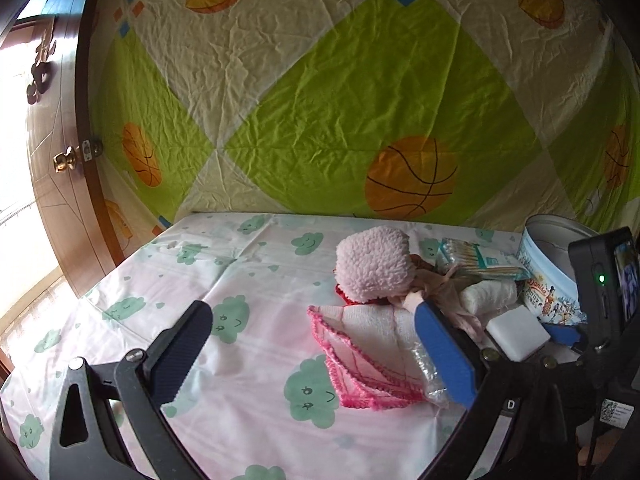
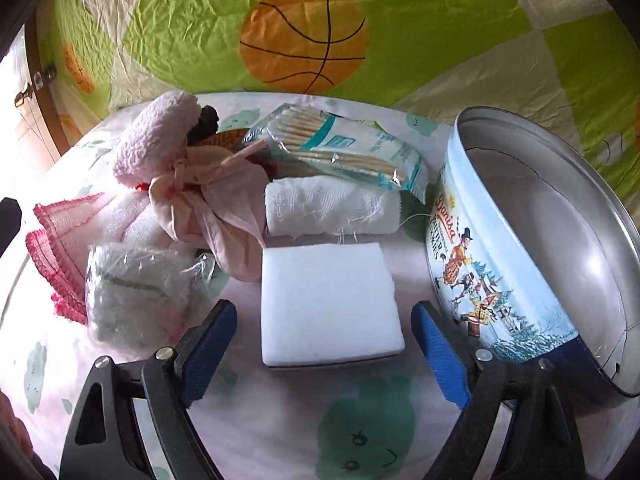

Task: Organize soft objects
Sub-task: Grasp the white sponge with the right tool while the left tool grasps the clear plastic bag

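Note:
A pile of soft things lies on the cloud-print sheet [image 1: 248, 344]. A white sponge block [image 2: 328, 302] lies straight ahead of my open right gripper [image 2: 324, 314], its near end between the blue fingers; it also shows in the left wrist view [image 1: 520, 330]. Behind it lie a rolled white cloth [image 2: 332, 208], a pink cloth bundle [image 2: 216, 208], a fluffy pink item [image 2: 156, 140] and a pink-edged folded towel [image 1: 368, 344]. My left gripper [image 1: 316, 340] is open and empty, its right finger beside the towel.
An open round cookie tin [image 2: 532, 248] stands tilted right of the sponge. A pack of cotton swabs [image 2: 336, 148] rests on the rolled cloth. A plastic-wrapped grey item [image 2: 136, 288] lies left of the sponge. A basketball-print sheet [image 1: 320, 100] hangs behind, a wooden door [image 1: 60, 140] at left.

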`<state>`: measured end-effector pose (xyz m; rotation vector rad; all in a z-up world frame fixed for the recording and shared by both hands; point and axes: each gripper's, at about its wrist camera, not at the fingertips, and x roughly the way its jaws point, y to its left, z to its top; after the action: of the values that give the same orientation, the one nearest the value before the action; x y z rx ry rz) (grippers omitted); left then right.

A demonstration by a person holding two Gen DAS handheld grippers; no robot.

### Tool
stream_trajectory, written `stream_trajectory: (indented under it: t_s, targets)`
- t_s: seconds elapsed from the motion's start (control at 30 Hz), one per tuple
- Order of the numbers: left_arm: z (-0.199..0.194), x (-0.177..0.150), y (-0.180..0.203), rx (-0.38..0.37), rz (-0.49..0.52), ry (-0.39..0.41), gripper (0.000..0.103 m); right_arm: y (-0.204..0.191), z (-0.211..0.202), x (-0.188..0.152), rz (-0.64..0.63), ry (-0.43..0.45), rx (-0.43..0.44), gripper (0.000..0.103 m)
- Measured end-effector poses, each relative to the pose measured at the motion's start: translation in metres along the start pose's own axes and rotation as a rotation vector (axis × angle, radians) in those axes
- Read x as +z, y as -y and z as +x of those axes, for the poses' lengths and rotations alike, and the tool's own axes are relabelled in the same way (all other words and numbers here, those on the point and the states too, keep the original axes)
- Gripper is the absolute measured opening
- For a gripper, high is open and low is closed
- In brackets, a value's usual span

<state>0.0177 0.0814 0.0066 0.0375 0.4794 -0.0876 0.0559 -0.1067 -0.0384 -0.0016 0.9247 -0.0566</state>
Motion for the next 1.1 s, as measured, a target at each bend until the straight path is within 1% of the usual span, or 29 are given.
stream_trajectory:
  t_s: [0.03, 0.07, 0.13, 0.2, 0.3, 0.33, 0.37, 0.4, 0.47, 0.5, 0.53, 0.57, 0.63, 0.7, 0.77, 0.83, 0.9, 0.93, 1.0, 1.03, 1.07, 1.1]
  targets:
    - [-0.001, 0.0, 0.003, -0.019, 0.009, 0.004, 0.099, 0.001, -0.001, 0.001, 0.003, 0.003, 0.029, 0.069]
    - [-0.003, 0.0, 0.005, -0.033, 0.017, 0.012, 0.097, 0.002, -0.004, 0.0, 0.008, 0.013, 0.022, 0.057]
    - [-0.008, 0.002, 0.006, -0.064, 0.014, 0.034, 0.097, 0.004, -0.007, -0.002, 0.003, 0.016, 0.03, 0.057]
    - [-0.012, 0.003, 0.001, -0.094, -0.019, 0.055, 0.097, 0.003, -0.015, -0.008, -0.009, 0.035, 0.06, 0.056]
    - [-0.017, 0.005, -0.005, -0.1, -0.056, 0.09, 0.097, 0.002, -0.043, -0.021, -0.04, 0.104, 0.134, 0.056]
    - [-0.019, 0.005, -0.006, -0.108, -0.061, 0.103, 0.097, 0.003, -0.054, -0.027, -0.055, 0.14, 0.149, 0.056]
    - [-0.021, 0.005, -0.005, -0.131, -0.062, 0.114, 0.097, 0.004, -0.063, -0.033, -0.068, 0.181, 0.157, 0.057]
    - [-0.023, 0.005, -0.002, -0.169, -0.055, 0.121, 0.097, 0.008, -0.073, -0.04, -0.074, 0.222, 0.156, 0.057]
    - [-0.025, 0.003, 0.013, -0.237, -0.002, 0.12, 0.097, 0.021, -0.087, -0.05, -0.057, 0.28, 0.133, 0.057]
    - [-0.025, 0.002, 0.025, -0.241, 0.044, 0.117, 0.097, 0.029, -0.09, -0.053, -0.033, 0.297, 0.125, 0.057]
    - [-0.024, 0.001, 0.037, -0.231, 0.09, 0.111, 0.092, 0.038, -0.094, -0.054, -0.004, 0.316, 0.116, 0.057]
    - [-0.022, -0.002, 0.049, -0.221, 0.131, 0.095, 0.083, 0.047, -0.095, -0.052, 0.022, 0.336, 0.094, 0.057]
    - [-0.011, -0.005, 0.07, -0.233, 0.184, 0.022, 0.072, 0.058, -0.1, -0.049, 0.053, 0.377, 0.047, 0.057]
    - [0.003, -0.007, 0.081, -0.246, 0.19, -0.063, 0.072, 0.066, -0.105, -0.046, 0.079, 0.404, 0.036, 0.057]
    - [0.014, -0.009, 0.085, -0.237, 0.191, -0.13, 0.072, 0.073, -0.11, -0.045, 0.1, 0.412, 0.041, 0.057]
    - [0.024, -0.009, 0.081, -0.235, 0.152, -0.186, 0.072, 0.073, -0.112, -0.045, 0.104, 0.41, 0.041, 0.057]
    - [0.041, -0.012, 0.077, -0.215, 0.116, -0.274, 0.065, 0.071, -0.112, -0.044, 0.099, 0.408, 0.04, 0.058]
    - [0.048, -0.013, 0.075, -0.199, 0.1, -0.308, 0.058, 0.07, -0.111, -0.044, 0.096, 0.405, 0.041, 0.058]
    - [0.052, -0.015, 0.071, -0.197, 0.072, -0.334, 0.056, 0.068, -0.109, -0.044, 0.093, 0.397, 0.041, 0.058]
    - [0.05, -0.015, 0.069, -0.201, 0.063, -0.33, 0.047, 0.068, -0.108, -0.045, 0.095, 0.395, 0.041, 0.058]
    - [0.049, -0.015, 0.068, -0.197, 0.06, -0.325, 0.034, 0.068, -0.108, -0.045, 0.096, 0.393, 0.041, 0.058]
    - [0.047, -0.016, 0.068, -0.188, 0.059, -0.319, 0.03, 0.068, -0.108, -0.046, 0.096, 0.392, 0.041, 0.058]
